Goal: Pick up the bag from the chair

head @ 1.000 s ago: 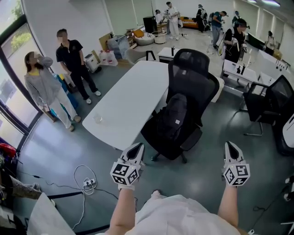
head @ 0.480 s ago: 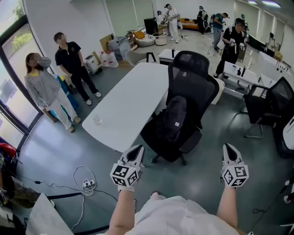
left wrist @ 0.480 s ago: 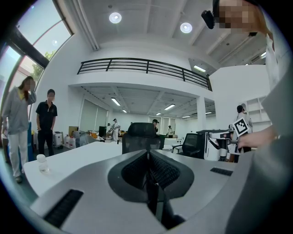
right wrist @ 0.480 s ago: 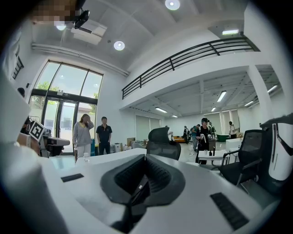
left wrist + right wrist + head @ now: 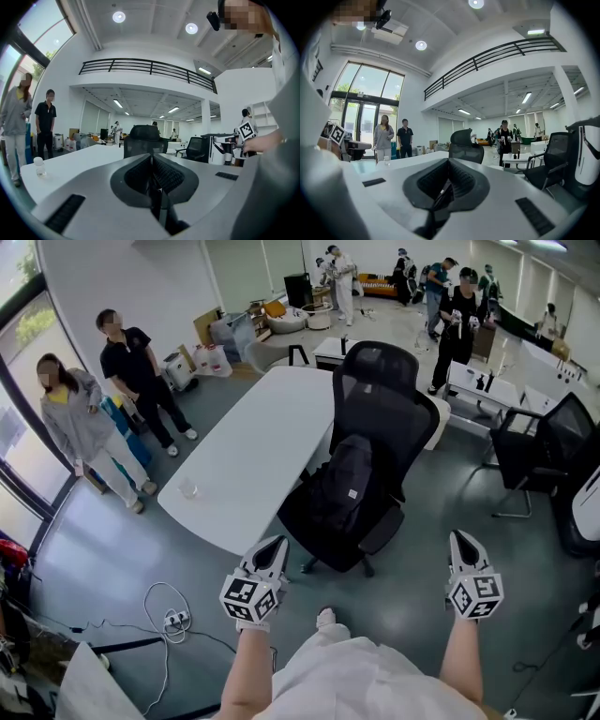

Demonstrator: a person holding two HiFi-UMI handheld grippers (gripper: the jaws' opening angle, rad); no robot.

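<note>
We see the black bag (image 5: 342, 491) upright on the chair (image 5: 375, 423) seat, both the left gripper (image 5: 269, 552) and right gripper (image 5: 463, 547) well short of the chair, jaws together, empty

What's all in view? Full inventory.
bag: 1, black, on chair seat against backrest
chair: 1, black, beside table
table: 1, white, centre
cup: 1, clear, table's near end
power strip: 1, white, floor lower left
second chair: 1, black, right
bystanders: 2, grey and black tops, left
people: several, mixed, far back
left hand-held gripper: 1, grey, shut, empty, low left
right hand-held gripper: 1, grey, shut, empty, low right
</note>
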